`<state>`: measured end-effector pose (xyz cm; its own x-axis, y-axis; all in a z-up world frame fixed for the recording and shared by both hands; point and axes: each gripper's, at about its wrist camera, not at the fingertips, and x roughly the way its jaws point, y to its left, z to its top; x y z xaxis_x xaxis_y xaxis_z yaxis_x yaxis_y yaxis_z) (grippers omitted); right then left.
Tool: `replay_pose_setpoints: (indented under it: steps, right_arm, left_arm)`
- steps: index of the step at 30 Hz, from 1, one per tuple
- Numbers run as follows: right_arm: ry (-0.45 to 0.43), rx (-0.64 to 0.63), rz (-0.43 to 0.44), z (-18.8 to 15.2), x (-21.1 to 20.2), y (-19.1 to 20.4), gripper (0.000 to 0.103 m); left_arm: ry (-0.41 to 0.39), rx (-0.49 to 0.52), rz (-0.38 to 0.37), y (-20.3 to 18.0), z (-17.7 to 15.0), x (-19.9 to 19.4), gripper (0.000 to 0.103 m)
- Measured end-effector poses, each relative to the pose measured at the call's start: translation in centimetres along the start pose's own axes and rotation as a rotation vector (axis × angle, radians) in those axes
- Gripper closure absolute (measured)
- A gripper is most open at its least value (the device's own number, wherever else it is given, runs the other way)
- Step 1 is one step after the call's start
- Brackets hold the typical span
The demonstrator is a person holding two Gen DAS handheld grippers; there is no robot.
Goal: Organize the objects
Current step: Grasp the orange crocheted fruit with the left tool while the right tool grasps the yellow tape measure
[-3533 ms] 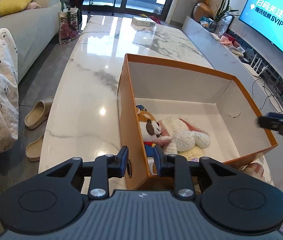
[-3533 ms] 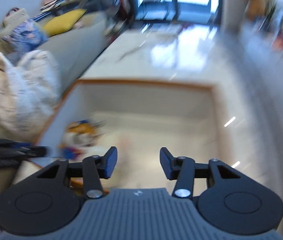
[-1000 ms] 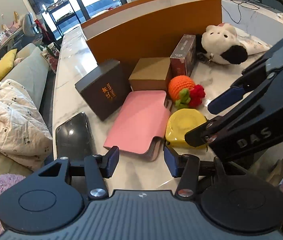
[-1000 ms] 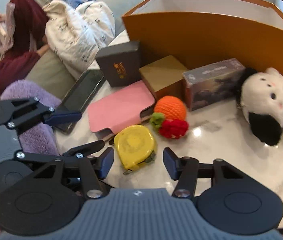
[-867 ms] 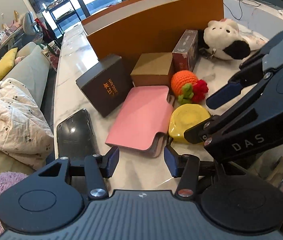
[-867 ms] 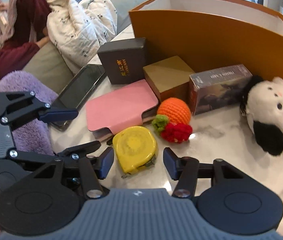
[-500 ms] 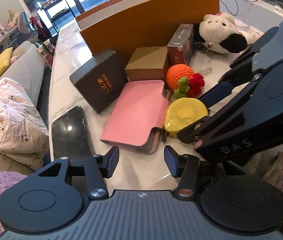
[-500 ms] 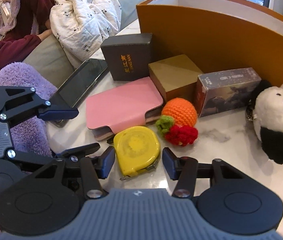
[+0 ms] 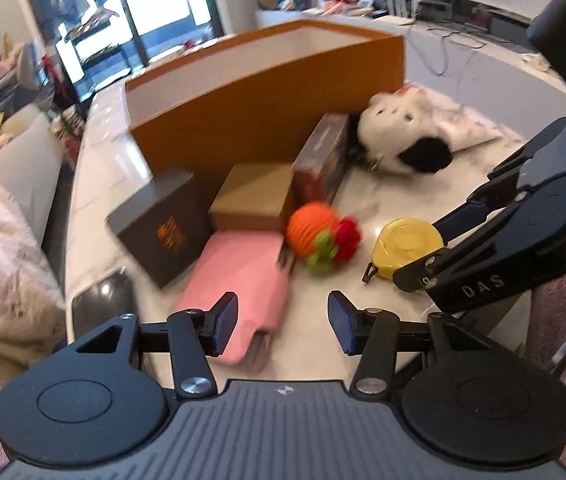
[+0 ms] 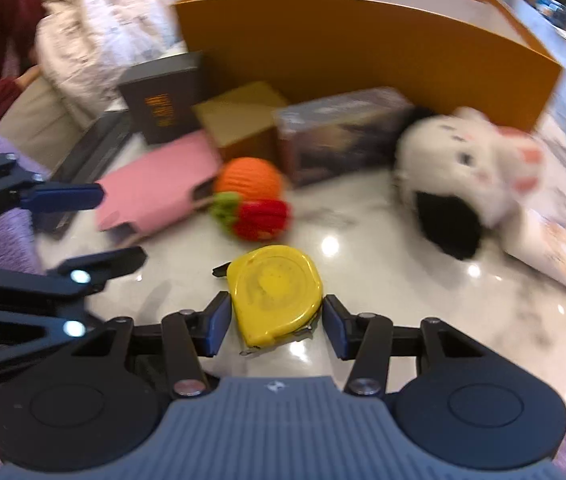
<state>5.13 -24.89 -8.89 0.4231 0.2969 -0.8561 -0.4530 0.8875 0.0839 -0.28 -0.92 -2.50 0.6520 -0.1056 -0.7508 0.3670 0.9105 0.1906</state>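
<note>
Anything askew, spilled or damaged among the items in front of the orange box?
Nothing looks spilled or damaged, though both views are motion-blurred. The items lie loosely grouped on the marble table before the orange box. The yellow tape measure sits between the open right gripper fingers, apart from the cluster.

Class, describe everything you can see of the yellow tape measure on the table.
The yellow tape measure is a rounded, glossy, plastic-looking case lying flat on the white marble table. A small dark tab sticks out at its left edge. The right gripper straddles it with jaws open, not visibly clamped. No other object touches it.
</note>
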Motion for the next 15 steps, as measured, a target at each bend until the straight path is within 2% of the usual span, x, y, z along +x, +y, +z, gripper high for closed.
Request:
replay_pose_setpoints:
  steps: [3,7,15]
  right_arm:
    - [-0.006,0.040,-0.027,0.1,0.0,-1.5,0.051]
    - [-0.013,0.060,-0.039,0.1,-0.2,-2.8,0.052]
    - [-0.037,-0.001,-0.057,-0.2,-0.1,-3.0,0.046]
  left_arm:
    - [-0.019,-0.027,-0.041,-0.3,1.2,0.6,0.045]
    - [-0.019,-0.127,-0.111,0.1,2.8,1.7,0.045]
    - [0.096,-0.344,-0.136,1.3,3.8,5.1,0.045]
